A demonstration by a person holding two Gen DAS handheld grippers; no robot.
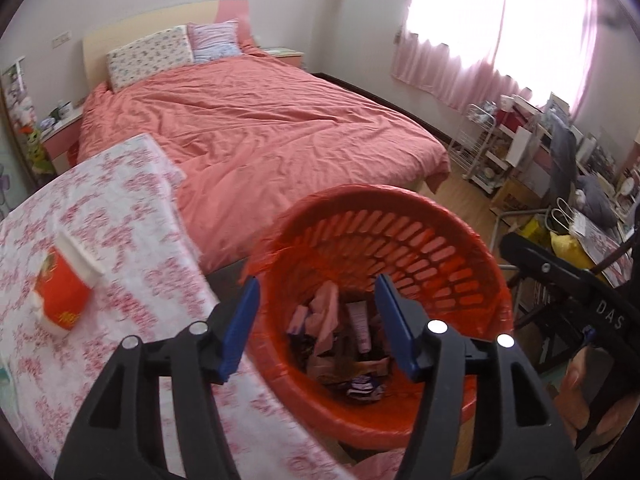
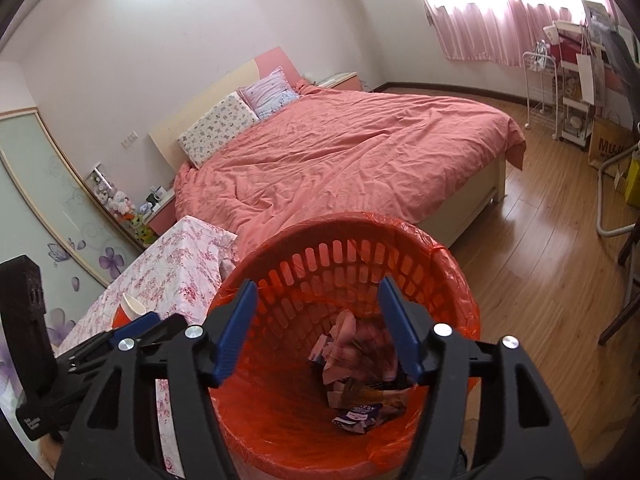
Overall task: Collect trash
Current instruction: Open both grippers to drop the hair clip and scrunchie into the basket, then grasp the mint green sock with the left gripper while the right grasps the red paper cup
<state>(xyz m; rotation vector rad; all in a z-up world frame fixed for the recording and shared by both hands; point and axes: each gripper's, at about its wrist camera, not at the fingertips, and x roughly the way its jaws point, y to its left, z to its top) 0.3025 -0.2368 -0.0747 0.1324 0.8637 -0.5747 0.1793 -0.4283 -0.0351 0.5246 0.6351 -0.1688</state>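
Jaws of both grippers stand apart w/ nothing between the blue pads. Left gripper (image 1: 318, 320) hangs over the mouth of the red bin (image 1: 400, 216), lower centre of its view; right gripper (image 2: 318, 324) does the same from its own angle. Trash (image 2: 360, 376) lies at the bin's bottom: pink crumpled paper, wrappers, a small tube, a purple-and-white packet. Bin has slotted walls and a red liner folded over the rim. Left of it, a surface w/ floral cloth (image 1: 120, 208) carries a red-and-white carton (image 1: 66, 284) lying on its side. Behind, upper centre, a bed (image 1: 256, 120) w/ salmon cover and two pillows.
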